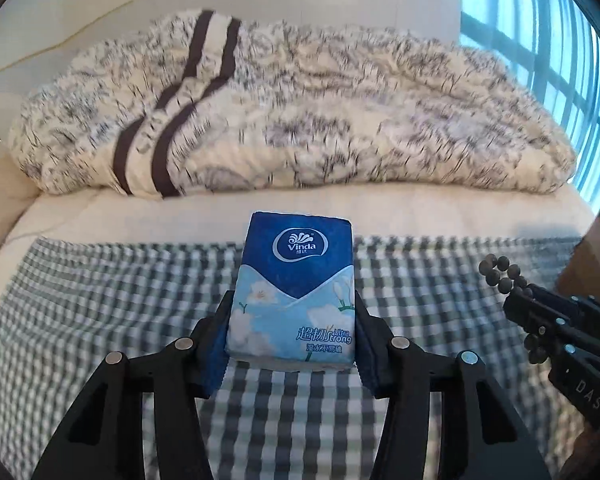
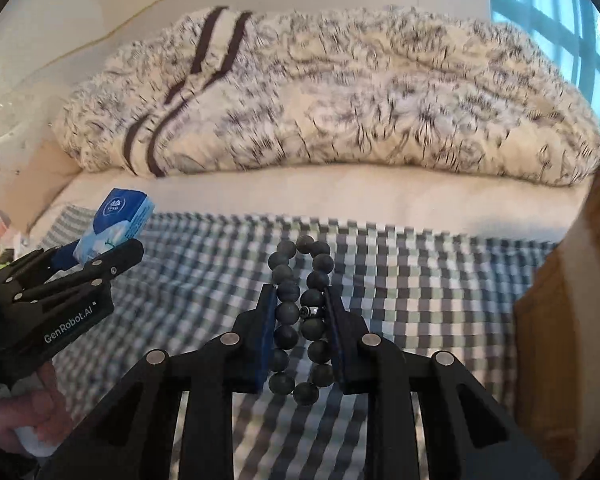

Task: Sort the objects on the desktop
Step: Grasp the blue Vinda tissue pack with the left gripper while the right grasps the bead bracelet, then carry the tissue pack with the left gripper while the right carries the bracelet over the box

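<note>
A blue and white Vinda tissue pack point(image 1: 294, 292) stands upright between the pads of my left gripper point(image 1: 294, 320), which is shut on its lower sides, above the checked cloth point(image 1: 100, 300). In the right wrist view the same tissue pack point(image 2: 116, 224) shows at the left, tilted, in the left gripper point(image 2: 100, 256). My right gripper point(image 2: 300, 316) is shut on a dark bead bracelet point(image 2: 300, 320), squeezed into a long loop. The left wrist view shows that bead bracelet point(image 1: 508, 276) and right gripper point(image 1: 540, 312) at the right edge.
A fluffy cream and grey blanket point(image 1: 300, 112) with dark stripes lies across the back on a cream mattress point(image 1: 420, 208). A brown cardboard box point(image 2: 568, 340) stands at the right. A window point(image 1: 540, 40) is at the upper right. A hand point(image 2: 24, 420) holds the left gripper.
</note>
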Motion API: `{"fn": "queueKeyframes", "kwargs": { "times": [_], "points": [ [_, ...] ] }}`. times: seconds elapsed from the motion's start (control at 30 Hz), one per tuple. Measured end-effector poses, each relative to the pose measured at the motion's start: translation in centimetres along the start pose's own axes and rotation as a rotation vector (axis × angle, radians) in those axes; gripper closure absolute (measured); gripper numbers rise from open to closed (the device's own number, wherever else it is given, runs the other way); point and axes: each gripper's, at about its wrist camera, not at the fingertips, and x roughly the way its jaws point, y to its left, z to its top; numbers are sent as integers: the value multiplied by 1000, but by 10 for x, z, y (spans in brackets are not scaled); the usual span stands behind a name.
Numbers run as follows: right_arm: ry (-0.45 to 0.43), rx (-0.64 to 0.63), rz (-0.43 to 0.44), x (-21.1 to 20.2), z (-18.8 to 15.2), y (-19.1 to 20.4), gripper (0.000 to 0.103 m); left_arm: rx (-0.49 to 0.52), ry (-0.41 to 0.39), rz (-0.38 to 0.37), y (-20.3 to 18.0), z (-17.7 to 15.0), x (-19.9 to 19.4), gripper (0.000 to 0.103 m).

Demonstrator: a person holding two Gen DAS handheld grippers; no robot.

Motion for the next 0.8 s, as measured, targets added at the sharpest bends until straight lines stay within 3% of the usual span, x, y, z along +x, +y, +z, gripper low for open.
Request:
{"fn": "queueKeyframes", "kwargs": {
  "times": [0.43,0.63,0.8],
  "points": [
    [-210,-16,23,-166,15,27,80,-20,-205,-53,-11,32,-168,50],
    [-296,-18,4,-236,10,32,80,-24,-276,-68,-16,26,-229,50],
    [-333,-20,-1,-270,-3,32,80,-10,-296,-69,-19,15,-259,50]
  ]
}}
